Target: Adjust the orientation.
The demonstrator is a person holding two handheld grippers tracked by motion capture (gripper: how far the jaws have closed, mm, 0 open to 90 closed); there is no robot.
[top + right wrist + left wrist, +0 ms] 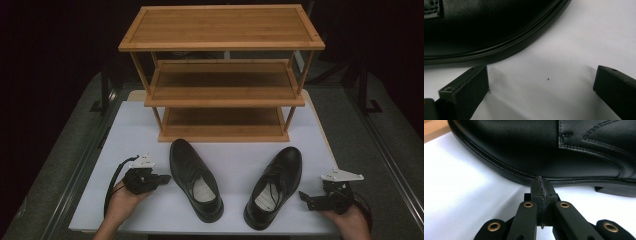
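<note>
Two black leather dress shoes lie on the white table (150, 125), toes toward the shelf. The left shoe (195, 177) has my left gripper (165, 178) just beside its outer side, jaws pressed together with nothing between them. In the left gripper view the shoe's side (544, 147) is right beyond the shut tips (541, 182). The right shoe (274, 185) has my right gripper (303, 197) low at its right side, jaws wide apart. In the right gripper view that shoe's sole edge (499, 50) curves just past the open gripper (541, 80).
A three-tier bamboo shoe rack (222, 75) stands at the back of the table, all its shelves bare. Dark floor and black frame legs (105, 85) flank the table. A hand holds each gripper at the near edge.
</note>
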